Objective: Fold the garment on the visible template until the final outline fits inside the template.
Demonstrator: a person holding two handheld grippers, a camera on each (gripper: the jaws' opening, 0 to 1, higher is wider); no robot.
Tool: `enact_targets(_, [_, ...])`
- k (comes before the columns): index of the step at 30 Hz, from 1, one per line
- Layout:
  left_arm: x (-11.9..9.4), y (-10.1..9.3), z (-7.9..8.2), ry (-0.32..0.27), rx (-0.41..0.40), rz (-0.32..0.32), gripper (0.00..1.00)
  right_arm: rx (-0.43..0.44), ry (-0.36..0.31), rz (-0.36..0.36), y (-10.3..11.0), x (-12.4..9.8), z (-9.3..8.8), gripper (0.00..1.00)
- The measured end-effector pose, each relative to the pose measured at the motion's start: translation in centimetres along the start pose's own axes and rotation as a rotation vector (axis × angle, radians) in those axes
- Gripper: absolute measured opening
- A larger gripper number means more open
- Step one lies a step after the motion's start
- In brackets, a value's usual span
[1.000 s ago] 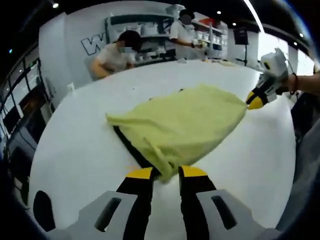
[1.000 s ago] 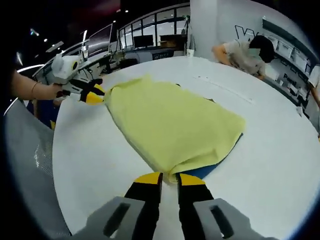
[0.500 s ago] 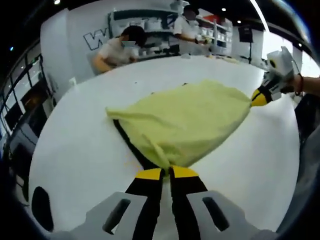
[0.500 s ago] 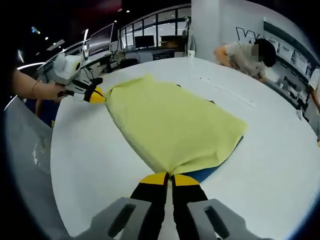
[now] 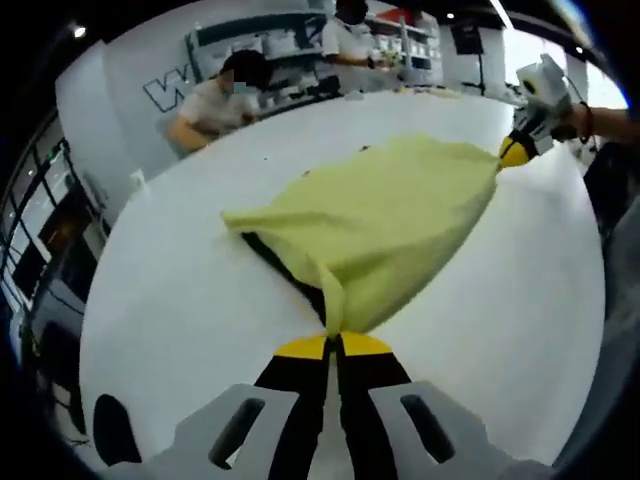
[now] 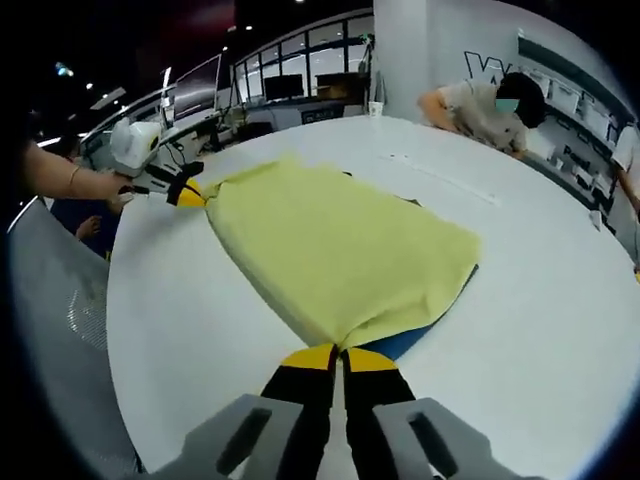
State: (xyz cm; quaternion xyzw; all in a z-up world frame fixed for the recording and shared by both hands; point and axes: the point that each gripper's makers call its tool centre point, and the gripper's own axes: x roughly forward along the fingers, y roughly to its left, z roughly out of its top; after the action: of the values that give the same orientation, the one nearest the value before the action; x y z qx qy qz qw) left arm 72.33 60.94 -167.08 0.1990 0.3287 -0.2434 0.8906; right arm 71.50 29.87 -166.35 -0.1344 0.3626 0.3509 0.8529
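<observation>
Yellow garment [image 5: 390, 215] now hangs pinched by both closed tongs, lifted higher.

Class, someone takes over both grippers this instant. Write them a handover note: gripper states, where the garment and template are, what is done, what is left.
Left gripper: shut on a corner of the yellow garment.
Right gripper: shut on the opposite corner.
The garment is stretched between them over the white table, with the dark template peeking out beneath its edge.
Done: both corners gripped.
Left: make the folds until the outline fits inside the template.
</observation>
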Motion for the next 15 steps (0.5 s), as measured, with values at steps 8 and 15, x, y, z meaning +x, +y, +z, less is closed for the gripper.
enact_targets(8, [-0.1,-0.2,-0.4,0.02,0.006,0.005,0.07,0.088,-0.041,-0.022,-0.6,-1.4,-0.5,0.0])
enact_targets(15, [0.0,0.1,-0.6,0.022,-0.008,0.014,0.07,0.057,0.011,-0.099,-2.1,-1.7,-1.6,0.0])
